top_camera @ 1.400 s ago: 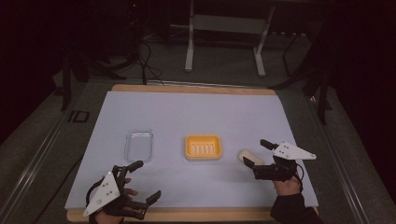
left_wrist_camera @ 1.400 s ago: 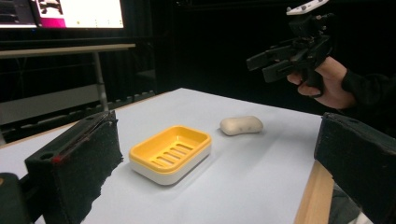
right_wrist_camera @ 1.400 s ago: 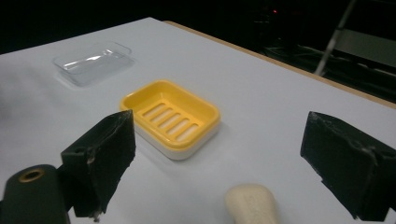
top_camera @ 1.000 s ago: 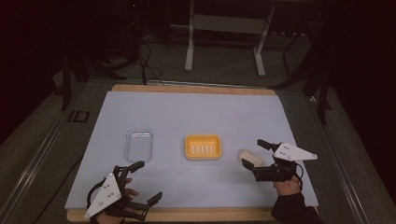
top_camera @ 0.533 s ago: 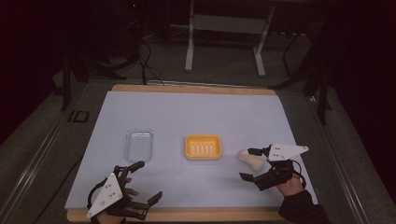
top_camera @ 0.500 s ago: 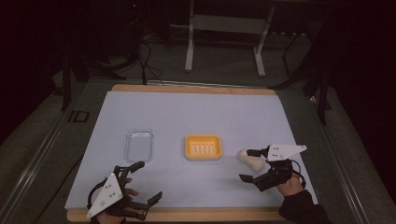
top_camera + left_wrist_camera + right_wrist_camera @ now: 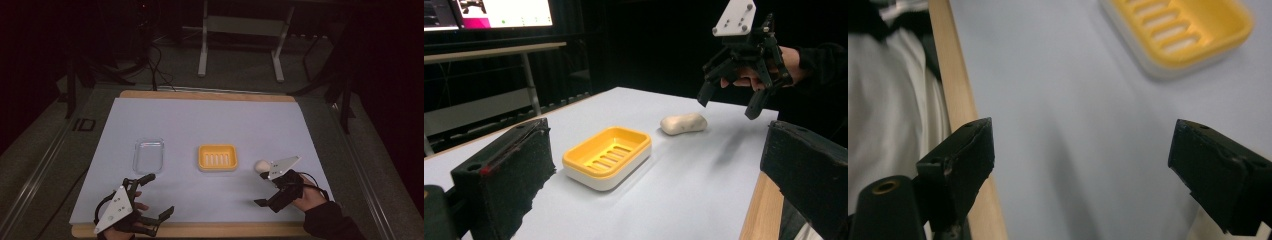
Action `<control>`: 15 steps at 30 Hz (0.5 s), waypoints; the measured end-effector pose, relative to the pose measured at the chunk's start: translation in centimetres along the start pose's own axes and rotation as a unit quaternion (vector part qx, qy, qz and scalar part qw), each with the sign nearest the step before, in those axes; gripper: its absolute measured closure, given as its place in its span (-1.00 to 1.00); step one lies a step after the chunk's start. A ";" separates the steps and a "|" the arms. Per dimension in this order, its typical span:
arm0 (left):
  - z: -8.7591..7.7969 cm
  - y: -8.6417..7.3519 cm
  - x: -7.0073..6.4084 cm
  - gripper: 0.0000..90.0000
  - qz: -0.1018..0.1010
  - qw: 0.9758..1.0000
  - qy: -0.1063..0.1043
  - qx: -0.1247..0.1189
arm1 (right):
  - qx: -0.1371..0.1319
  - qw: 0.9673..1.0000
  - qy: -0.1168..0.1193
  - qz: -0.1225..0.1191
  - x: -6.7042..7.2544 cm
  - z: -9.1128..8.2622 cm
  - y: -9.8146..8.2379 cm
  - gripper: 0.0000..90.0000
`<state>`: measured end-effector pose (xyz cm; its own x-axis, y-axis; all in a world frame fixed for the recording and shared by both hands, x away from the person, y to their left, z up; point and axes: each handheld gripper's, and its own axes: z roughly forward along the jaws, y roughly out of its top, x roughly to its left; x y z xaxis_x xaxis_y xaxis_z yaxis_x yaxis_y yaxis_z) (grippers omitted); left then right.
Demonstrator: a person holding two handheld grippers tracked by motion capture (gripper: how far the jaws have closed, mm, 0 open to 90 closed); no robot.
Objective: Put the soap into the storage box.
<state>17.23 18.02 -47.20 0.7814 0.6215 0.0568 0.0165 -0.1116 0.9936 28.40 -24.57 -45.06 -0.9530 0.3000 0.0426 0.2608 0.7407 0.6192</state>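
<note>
Right tool [image 7: 262, 189] has swung over pale, smooth oval soap bar [image 7: 261, 165], jaws wide, empty. Bar lies on surface just right of yellow slotted plastic soap dish [image 7: 217, 157]. Likely light, stiff, slippery: pinch narrow waist.

Soap dish [image 7: 217, 157] – yellow-orange top with slotted bottom, white base showing underneath in left gripper view. Soap bar [image 7: 261, 165] – cream, off-white. Lid [image 7: 149, 155] clear, colourless. Table mat [image 7: 210, 125] pale lavender-blue; wooden edge [image 7: 200, 229] light tan. Right gripper [image 7: 264, 189] black, grey plate on top. Left gripper [image 7: 157, 196] black, same grey plate. Surroundings dark.
</note>
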 end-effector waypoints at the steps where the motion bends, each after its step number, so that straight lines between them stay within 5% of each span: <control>1: 0.0 0.0 0.0 -0.98 0.000 1.000 0.000 0.001 | 0.018 1.000 0.005 0.000 0.0 0.3 -0.1 -0.75; 15: 0.2 0.0 -0.1 -0.98 0.003 1.000 -0.004 0.009 | 0.084 0.996 0.022 0.016 -0.5 0.2 0.1 -0.70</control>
<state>17.26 17.81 -47.23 0.7870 0.6138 0.0626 0.0219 -0.1293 0.9914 28.95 -24.49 -45.19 -0.9485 0.3019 0.0962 0.3102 0.8221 0.4774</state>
